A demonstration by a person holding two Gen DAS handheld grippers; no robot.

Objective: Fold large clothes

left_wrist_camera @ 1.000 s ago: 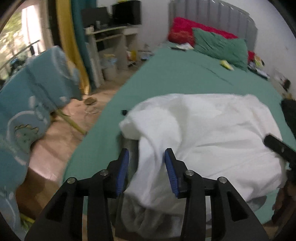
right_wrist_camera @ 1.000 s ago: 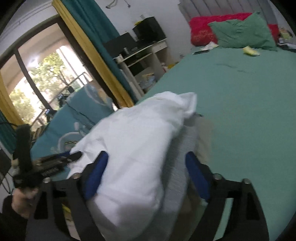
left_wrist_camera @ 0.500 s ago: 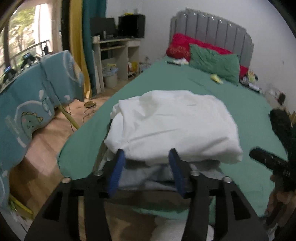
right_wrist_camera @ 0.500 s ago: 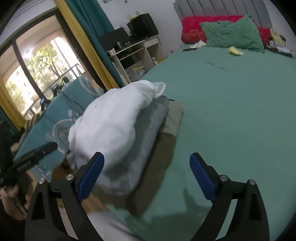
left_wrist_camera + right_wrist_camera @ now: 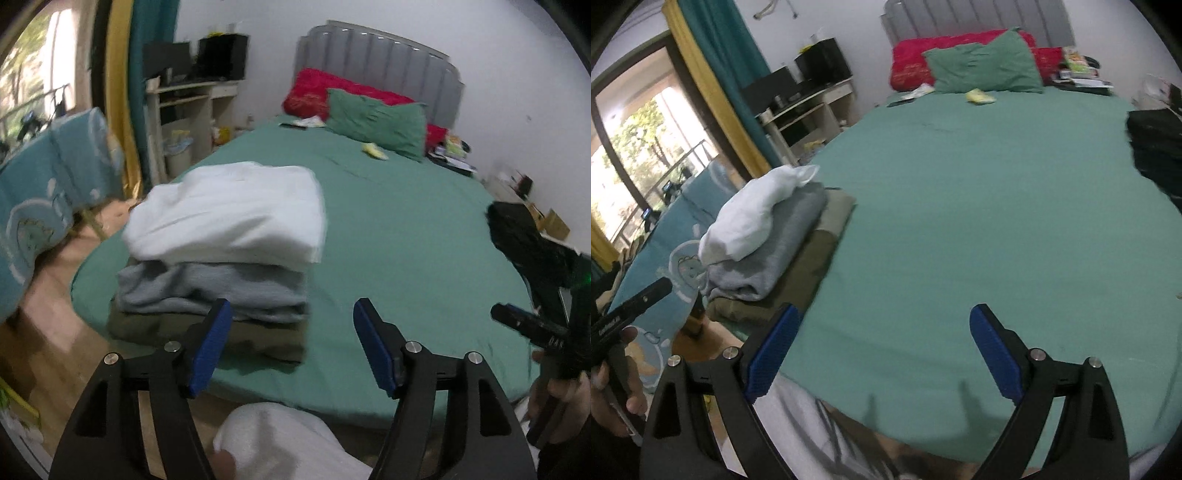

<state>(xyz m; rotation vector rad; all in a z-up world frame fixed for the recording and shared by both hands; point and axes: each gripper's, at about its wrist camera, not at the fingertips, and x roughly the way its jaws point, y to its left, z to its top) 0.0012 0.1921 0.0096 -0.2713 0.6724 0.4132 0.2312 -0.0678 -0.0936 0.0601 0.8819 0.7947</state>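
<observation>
A stack of folded clothes sits at the near left corner of the green bed: a white garment on top, a grey one under it, an olive one at the bottom. The stack also shows in the right wrist view, with the white garment, grey garment and olive garment. My left gripper is open and empty, just short of the stack. My right gripper is open and empty over the bed's near edge, right of the stack.
A dark garment lies at the bed's right side. Green and red pillows lie at the headboard. A blue patterned cloth hangs to the left. A desk stands by the curtain. White cloth shows below my left gripper.
Both grippers have let go of the white garment and pulled back from the stack. The left jaws have opened wider. The white garment now rests folded on top of the stack.
</observation>
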